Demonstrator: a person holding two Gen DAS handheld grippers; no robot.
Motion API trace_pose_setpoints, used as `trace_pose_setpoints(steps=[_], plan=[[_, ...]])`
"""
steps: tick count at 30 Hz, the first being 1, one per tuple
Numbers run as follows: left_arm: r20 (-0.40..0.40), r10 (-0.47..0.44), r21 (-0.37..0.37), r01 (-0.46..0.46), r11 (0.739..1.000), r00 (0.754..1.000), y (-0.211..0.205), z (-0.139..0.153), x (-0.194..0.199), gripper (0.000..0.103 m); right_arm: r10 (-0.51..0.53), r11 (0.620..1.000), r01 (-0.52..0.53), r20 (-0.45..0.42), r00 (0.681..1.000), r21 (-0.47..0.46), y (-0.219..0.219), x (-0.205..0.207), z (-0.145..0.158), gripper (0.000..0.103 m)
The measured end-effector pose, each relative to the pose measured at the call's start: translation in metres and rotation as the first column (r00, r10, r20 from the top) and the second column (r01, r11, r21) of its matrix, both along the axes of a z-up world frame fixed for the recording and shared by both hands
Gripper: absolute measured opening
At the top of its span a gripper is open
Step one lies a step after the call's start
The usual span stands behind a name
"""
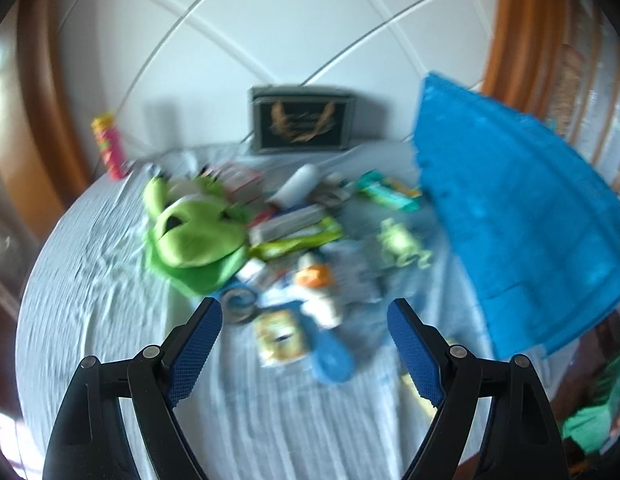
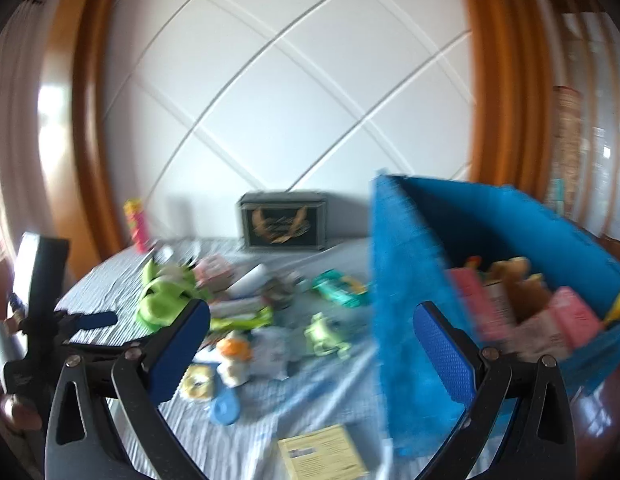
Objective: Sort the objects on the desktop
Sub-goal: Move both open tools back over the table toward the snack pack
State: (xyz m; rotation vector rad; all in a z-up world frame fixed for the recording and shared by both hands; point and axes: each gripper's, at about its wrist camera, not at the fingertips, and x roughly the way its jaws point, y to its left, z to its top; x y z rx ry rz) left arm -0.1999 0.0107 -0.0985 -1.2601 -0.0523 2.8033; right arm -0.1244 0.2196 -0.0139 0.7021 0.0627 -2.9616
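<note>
Hovering left claw (image 1: 304, 316) (agape), right claw (image 2: 312, 322) likewise, one blue bin (image 2: 510, 232), one frog plush (image 1: 194, 236)

Blue bin (image 2: 410, 300) rightward; bare cloth (image 1: 90, 280) leftward.

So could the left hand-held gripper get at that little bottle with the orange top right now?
Probably yes. The left hand-held gripper is open and empty, and the bottle lies just ahead of its fingertips on top of the clutter, nothing covering it. The blur makes this uncertain.

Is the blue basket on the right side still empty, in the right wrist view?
No. The blue basket already holds several things, among them pink boxes and a brown soft toy.
</note>
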Motion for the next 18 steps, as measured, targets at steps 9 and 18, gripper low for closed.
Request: trace_pose_setpoints(steps=[9, 18], plan=[[0.146, 0.113, -0.043, -0.108, 0.993, 0.983, -0.039, -0.066, -0.017, 0.085, 0.116, 0.993, -0.116, 0.216, 0.970, -0.010, -0.041, -0.048, -0.082, 0.103], [0.269, 0.151, -0.049, -0.143, 0.988, 0.951, -0.029, -0.122, -0.048, 0.085, 0.169, 0.986, -0.157, 0.360, 0.917, -0.062, -0.030, -0.092, -0.152, 0.103]])
